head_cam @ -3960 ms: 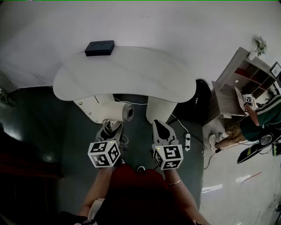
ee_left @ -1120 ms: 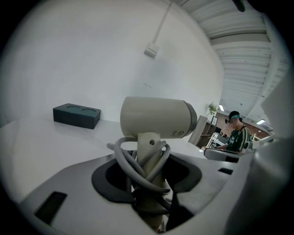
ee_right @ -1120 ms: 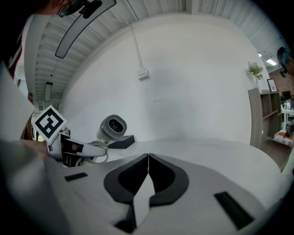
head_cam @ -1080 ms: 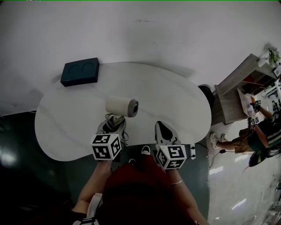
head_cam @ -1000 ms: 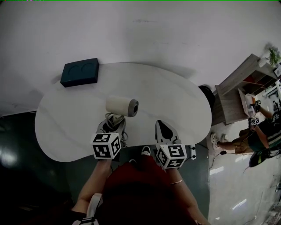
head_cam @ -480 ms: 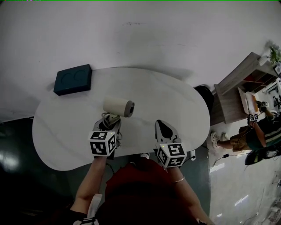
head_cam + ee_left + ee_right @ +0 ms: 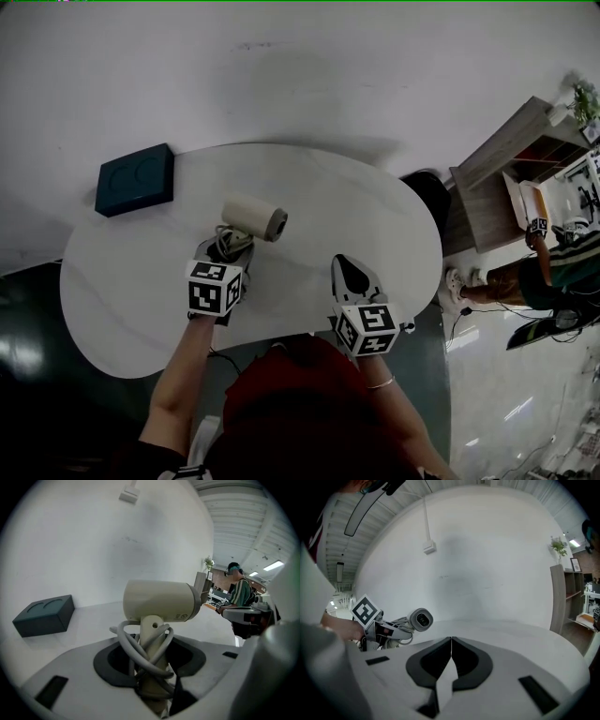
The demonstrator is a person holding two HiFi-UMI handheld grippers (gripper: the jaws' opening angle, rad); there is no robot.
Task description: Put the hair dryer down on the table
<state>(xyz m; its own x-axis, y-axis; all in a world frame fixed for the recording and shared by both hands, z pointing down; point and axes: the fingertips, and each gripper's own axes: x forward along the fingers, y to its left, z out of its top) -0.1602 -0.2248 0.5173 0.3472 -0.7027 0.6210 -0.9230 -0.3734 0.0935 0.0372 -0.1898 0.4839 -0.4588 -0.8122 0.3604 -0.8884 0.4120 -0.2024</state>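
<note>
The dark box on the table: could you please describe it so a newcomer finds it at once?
Find the white rounded table by the white wall. At its far left edge lies a dark teal rectangular box with two round shapes on top; the cream hair dryer is pale and round.

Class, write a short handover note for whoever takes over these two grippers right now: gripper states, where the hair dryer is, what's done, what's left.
The left gripper is shut on the handle of the hair dryer, which has its cord wound round it.
The right gripper is shut and empty, over the near edge of the table.
The hair dryer is held over the table; a dark box sits at the far left.
Done: dryer is above the table.
Left: lower it onto the top, open the jaws, draw back.
</note>
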